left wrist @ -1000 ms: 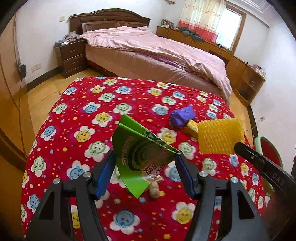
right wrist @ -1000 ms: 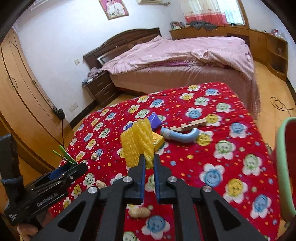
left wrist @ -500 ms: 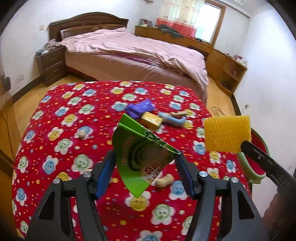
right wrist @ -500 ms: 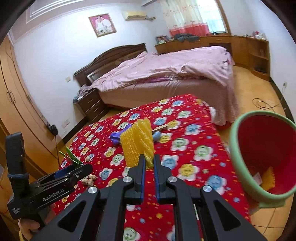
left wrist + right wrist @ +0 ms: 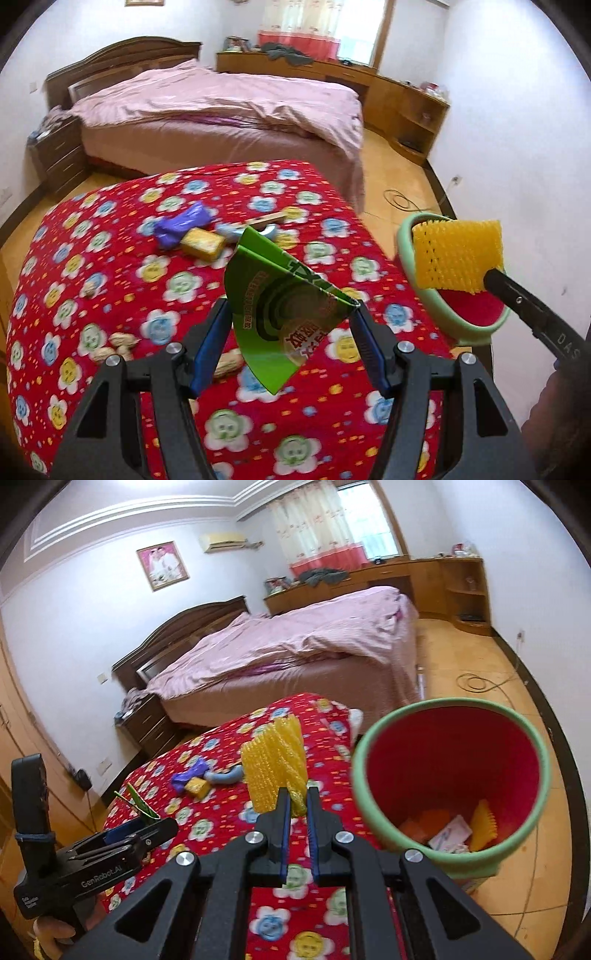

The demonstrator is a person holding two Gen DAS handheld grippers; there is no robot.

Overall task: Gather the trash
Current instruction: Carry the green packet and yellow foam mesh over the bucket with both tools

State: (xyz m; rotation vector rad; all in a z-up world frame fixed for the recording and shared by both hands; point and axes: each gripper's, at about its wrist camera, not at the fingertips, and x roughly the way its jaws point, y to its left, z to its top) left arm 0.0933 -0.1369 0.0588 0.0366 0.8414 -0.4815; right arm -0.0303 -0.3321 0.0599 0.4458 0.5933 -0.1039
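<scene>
Your left gripper [image 5: 291, 332] has its jaws clamped on a green folded package [image 5: 280, 310], pinched by its side edges. It sits centre frame in the left wrist view, held up above the red flower-print surface [image 5: 110, 280].

Your right gripper [image 5: 297, 812] has its jaws clenched on the lower edge of a yellow foam net [image 5: 275, 771], which stands upright above the jaws. In the left wrist view that net [image 5: 456, 254] shows at right of frame, in front of the bin's rim.

The bin [image 5: 447, 775] is red inside with a green rim, right of centre in the right wrist view, off the surface's right edge on the floor. At its bottom: orange pieces, a white scrap and another yellow net piece [image 5: 482, 823].

Left on the surface, upper middle of the left wrist view:
- purple wad [image 5: 181, 225]
- yellow block [image 5: 203, 243], touching the wad
- blue curved tube [image 5: 236, 230] and a wooden stick [image 5: 266, 220], just behind the green package
- peanuts [image 5: 114, 345], lower left, near the left jaw

Pink-covered bed [image 5: 221, 107] fills the background.
</scene>
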